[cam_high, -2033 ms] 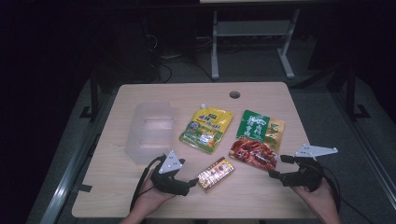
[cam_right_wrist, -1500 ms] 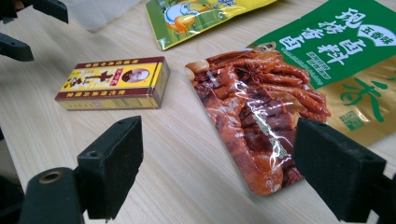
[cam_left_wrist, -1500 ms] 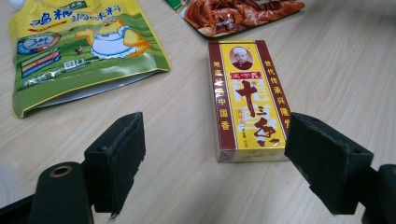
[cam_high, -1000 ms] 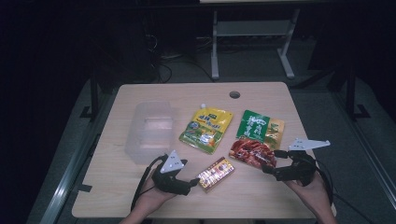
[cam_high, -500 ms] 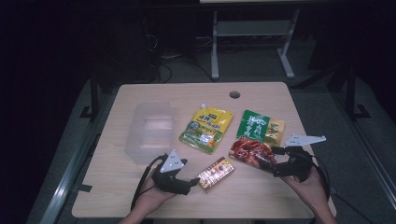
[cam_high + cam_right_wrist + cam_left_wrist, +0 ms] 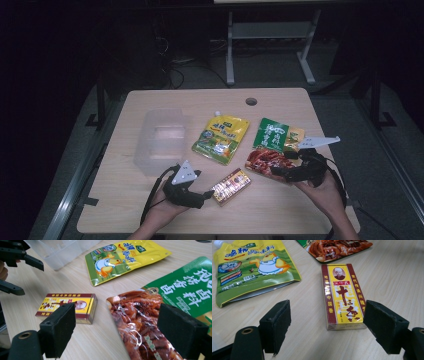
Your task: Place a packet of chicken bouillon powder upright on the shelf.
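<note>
Right hand-held gripper: jaws wide, empty, at red-and-green pouch on surface. Left hand-held gripper: wide, empty, beside small box. Advised: straddle pouch edge squarely before closing.

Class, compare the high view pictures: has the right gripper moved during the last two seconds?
Yes. The right gripper has slid left toward the red-and-green packet, its open jaws now over the packet's near edge.
</note>
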`<state>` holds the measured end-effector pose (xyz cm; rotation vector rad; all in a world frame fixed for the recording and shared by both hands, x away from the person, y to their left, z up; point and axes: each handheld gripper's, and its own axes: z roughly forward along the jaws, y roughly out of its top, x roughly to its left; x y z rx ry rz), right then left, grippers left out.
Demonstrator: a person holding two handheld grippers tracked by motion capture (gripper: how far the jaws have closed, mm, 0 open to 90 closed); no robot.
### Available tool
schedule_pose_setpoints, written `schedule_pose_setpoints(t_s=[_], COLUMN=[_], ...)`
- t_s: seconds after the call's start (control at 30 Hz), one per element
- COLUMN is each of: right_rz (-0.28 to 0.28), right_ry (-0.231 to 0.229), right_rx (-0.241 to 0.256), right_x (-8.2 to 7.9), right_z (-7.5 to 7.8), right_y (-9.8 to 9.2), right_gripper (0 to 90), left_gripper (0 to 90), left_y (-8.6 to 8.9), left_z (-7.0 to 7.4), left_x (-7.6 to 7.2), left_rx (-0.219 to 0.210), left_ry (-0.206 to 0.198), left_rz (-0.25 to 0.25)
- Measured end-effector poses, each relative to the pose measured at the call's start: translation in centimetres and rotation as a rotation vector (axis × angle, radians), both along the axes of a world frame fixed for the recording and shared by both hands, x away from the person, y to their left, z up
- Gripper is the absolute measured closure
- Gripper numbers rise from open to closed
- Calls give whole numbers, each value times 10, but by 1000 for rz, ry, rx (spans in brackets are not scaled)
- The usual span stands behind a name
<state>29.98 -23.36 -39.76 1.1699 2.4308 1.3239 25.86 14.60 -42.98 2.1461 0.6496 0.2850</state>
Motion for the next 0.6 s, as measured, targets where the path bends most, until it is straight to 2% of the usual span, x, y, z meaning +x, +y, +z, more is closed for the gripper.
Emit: schedule_pose_setpoints(t_s=[0.13, 0.6], right_rz=[7, 35], right_ry=[10, 35], right_rx=[3, -14], right_x=[5, 27], right_z=[3, 15], right_y=[5, 28], right_gripper=[145, 145], left_gripper=[225, 236], left_y=[0, -3], left_z=[0, 2], left_x=[1, 4], left_rx=[9, -11], left_ry=[3, 11], left_rz=[-6, 2])
